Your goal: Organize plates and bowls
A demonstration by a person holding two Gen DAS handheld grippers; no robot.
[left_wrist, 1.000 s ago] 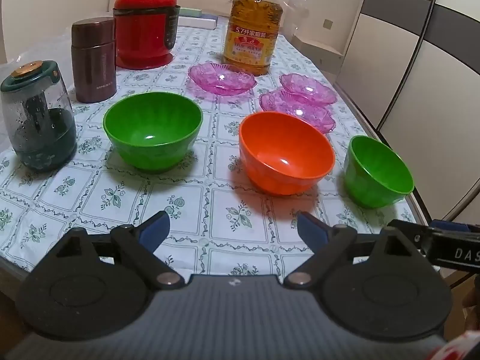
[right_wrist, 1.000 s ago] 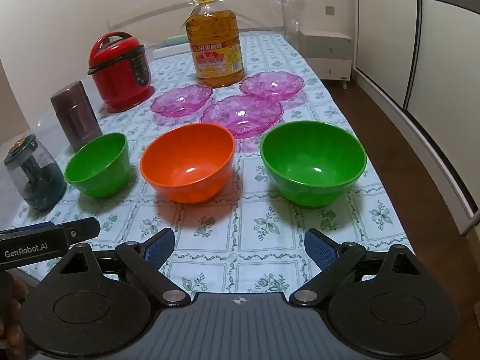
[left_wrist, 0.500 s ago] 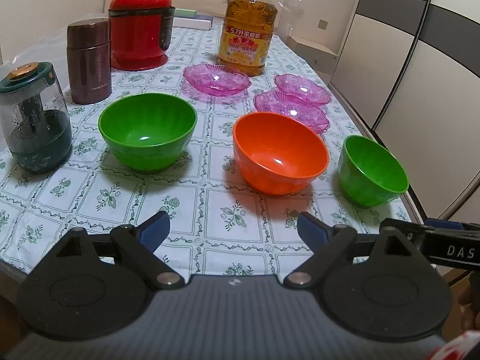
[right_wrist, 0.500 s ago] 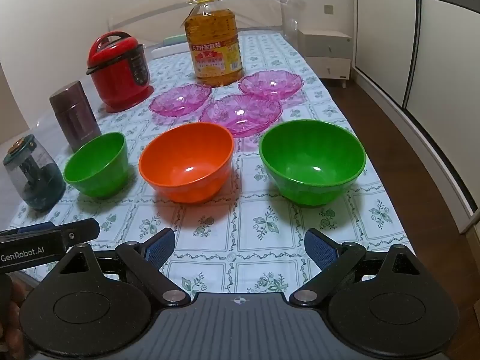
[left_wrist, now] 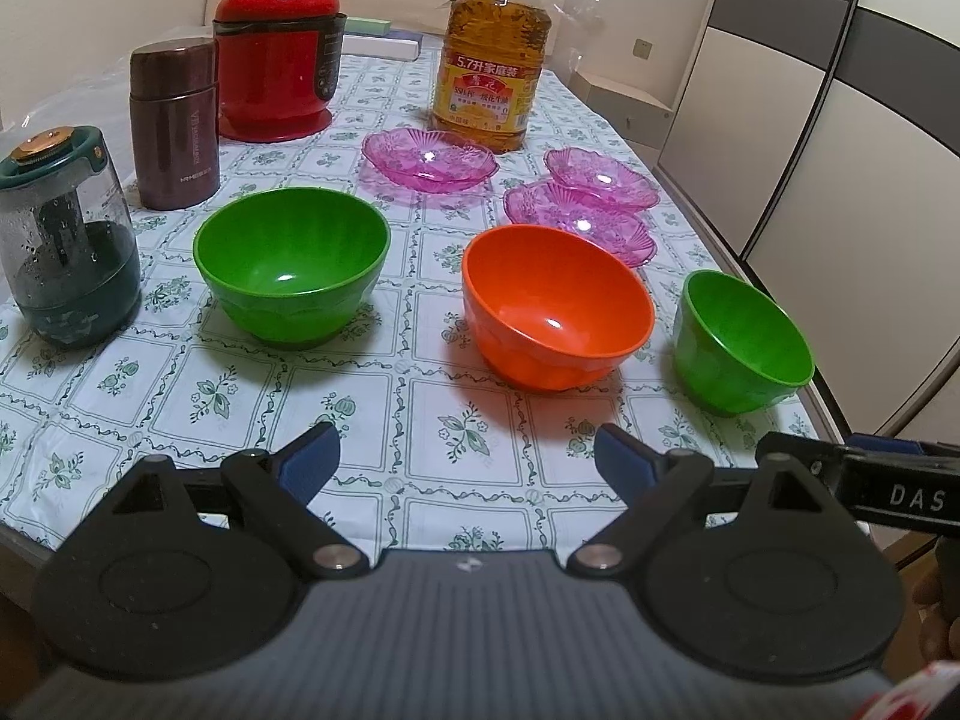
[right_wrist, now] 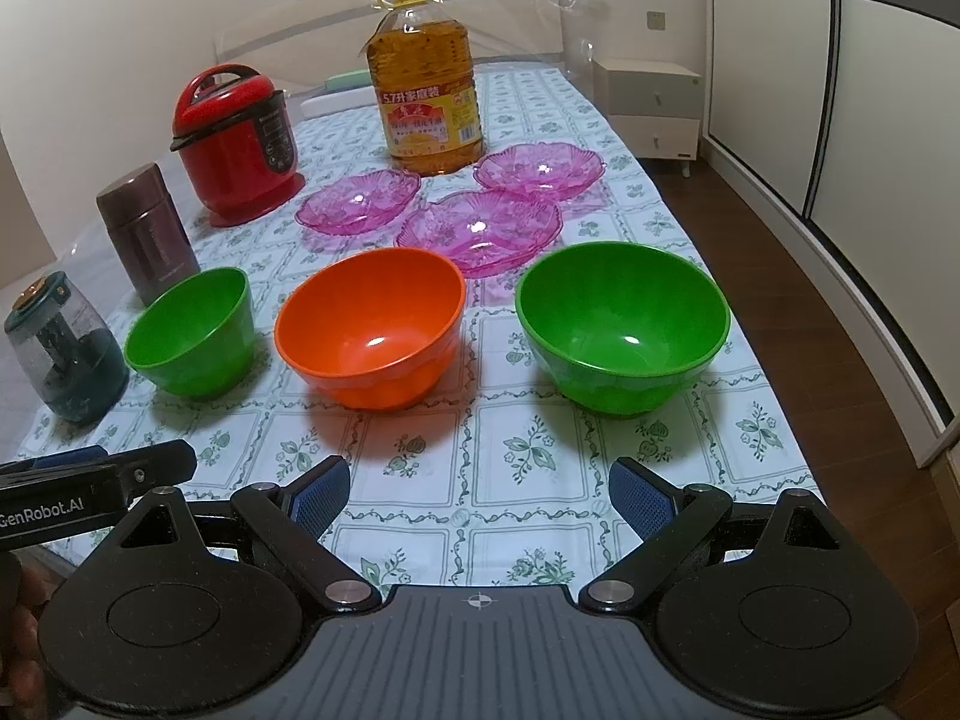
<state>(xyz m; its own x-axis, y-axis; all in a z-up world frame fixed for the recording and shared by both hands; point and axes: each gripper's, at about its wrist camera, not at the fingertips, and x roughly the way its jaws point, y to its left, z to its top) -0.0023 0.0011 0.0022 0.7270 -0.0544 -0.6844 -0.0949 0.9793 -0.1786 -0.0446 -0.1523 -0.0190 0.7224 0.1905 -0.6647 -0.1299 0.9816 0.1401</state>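
Three bowls stand in a row on the flowered tablecloth: a green bowl (left_wrist: 291, 264), an orange bowl (left_wrist: 555, 306) and another green bowl (left_wrist: 741, 342). In the right wrist view they show as a green bowl (right_wrist: 191, 333), the orange bowl (right_wrist: 371, 333) and a green bowl (right_wrist: 622, 324). Three pink glass plates (left_wrist: 429, 157) (left_wrist: 579, 222) (left_wrist: 602, 174) lie behind them, also in the right wrist view (right_wrist: 480, 228). My left gripper (left_wrist: 468, 461) is open and empty above the table's front edge. My right gripper (right_wrist: 479, 495) is open and empty too.
A red cooker (left_wrist: 277, 54), a maroon flask (left_wrist: 174, 126), a dark green chopper jar (left_wrist: 63, 240) and a large oil bottle (left_wrist: 489, 54) stand on the table. The table's right edge (left_wrist: 708, 222) borders a wardrobe (left_wrist: 840, 150). A white nightstand (right_wrist: 651, 105) stands beyond.
The left wrist view has shifted slightly, with the objects drifting left and down. The right gripper has barely moved. Both grippers stay open and nothing on the table moved.
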